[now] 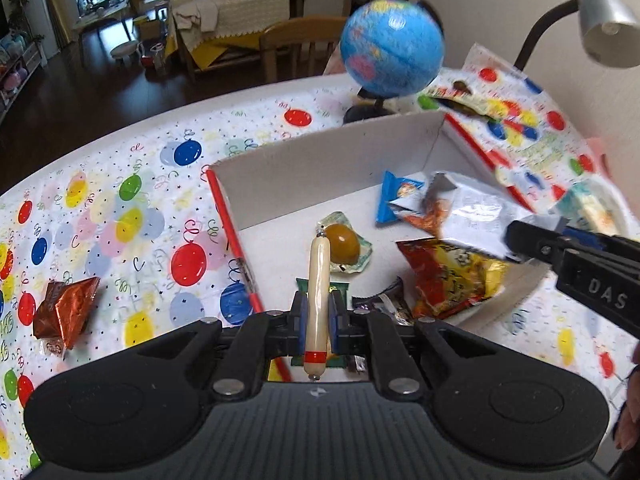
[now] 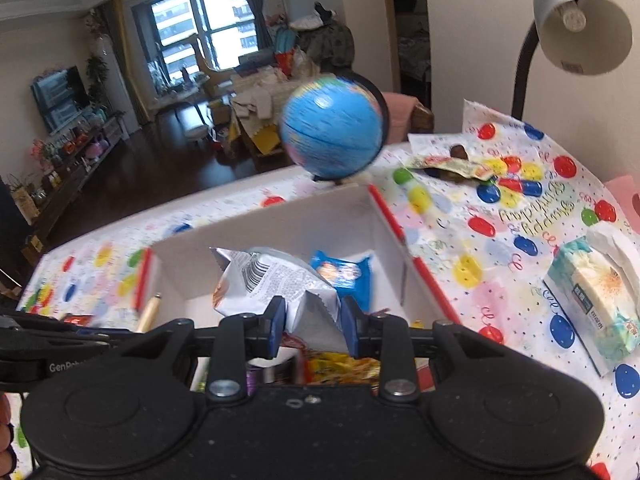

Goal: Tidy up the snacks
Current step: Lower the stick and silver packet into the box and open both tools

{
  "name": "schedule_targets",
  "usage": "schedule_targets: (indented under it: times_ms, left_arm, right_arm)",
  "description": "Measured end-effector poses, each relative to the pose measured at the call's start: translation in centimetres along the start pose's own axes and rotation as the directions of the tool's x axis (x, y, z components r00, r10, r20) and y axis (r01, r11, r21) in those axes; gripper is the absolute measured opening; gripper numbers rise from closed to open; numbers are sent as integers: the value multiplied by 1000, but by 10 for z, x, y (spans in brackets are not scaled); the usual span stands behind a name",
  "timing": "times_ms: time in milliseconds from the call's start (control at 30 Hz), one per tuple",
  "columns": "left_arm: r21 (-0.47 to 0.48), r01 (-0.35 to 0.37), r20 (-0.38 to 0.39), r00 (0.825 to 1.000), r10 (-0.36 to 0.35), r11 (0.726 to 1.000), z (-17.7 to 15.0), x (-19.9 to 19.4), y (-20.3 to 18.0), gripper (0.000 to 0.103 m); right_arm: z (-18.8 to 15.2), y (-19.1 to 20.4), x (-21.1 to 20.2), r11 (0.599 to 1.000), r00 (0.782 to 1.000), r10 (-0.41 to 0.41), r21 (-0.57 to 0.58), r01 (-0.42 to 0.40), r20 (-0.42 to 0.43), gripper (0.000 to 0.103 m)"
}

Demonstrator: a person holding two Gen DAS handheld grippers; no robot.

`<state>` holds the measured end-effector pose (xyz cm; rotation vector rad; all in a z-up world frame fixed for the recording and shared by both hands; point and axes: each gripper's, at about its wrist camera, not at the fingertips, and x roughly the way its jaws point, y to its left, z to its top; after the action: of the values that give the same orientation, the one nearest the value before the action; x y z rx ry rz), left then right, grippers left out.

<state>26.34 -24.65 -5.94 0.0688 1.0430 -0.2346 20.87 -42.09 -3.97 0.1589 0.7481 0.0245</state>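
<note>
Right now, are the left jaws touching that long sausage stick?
Touching. The left wrist view shows the left gripper with both blue jaws pressed against the sides of the sausage stick, holding it above the white box.

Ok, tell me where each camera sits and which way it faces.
Left wrist: on the left gripper, looking down its fingers at the sausage it clamps over the white box; the right gripper enters from the right.
Right wrist: on the right gripper, facing the silver packet it clamps over the box; the left gripper's body shows at lower left.
Shared: box, globe, lamp.
</note>
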Motion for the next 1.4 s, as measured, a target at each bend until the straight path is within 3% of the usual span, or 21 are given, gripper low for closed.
schedule_targets:
  times_ms: [333, 600, 700, 800, 833, 933, 1067, 1233, 1400]
  left_arm:
    - [32, -47, -59, 997, 49, 998, 7, 50, -23, 10]
    - [62, -48, -119, 991, 55, 997, 4, 76, -33, 10]
    - [55, -38, -123, 991, 44, 998, 2, 77, -32, 11]
    - [41, -23, -121, 992, 27, 999, 2, 74, -30, 11]
    - [36, -17, -117, 993, 21, 999, 2, 73, -29, 13]
    - [22, -6, -114, 993, 8, 1000, 2, 68, -27, 27]
    - [15, 5, -90, 996, -4, 1000, -1, 57, -25, 32]
    - [-3, 42, -53, 998, -42, 999, -5, 37, -19, 61]
    - [-17, 68, -10, 998, -68, 998, -11, 13, -9, 64]
  right_arm:
    - [-5, -23, 32, 999, 999, -35, -7, 35, -38, 29]
    - [-12, -25, 41, 1000, 997, -10, -9, 9, -73, 32]
    - [-11, -26, 40, 1000, 998, -4, -16, 2, -70, 38]
    - [-10, -27, 38, 1000, 998, 5, -10, -6, -59, 57]
    - [-10, -26, 36, 1000, 999, 8, -7, -9, -51, 64]
    - [-10, -24, 31, 1000, 999, 15, -10, -15, -42, 66]
    - [-11, -22, 24, 1000, 999, 18, -18, -19, -33, 70]
    - [-13, -17, 8, 1000, 1000, 22, -20, -22, -9, 77]
    - [-14, -6, -10, 999, 999, 37, -34, -36, 17, 83]
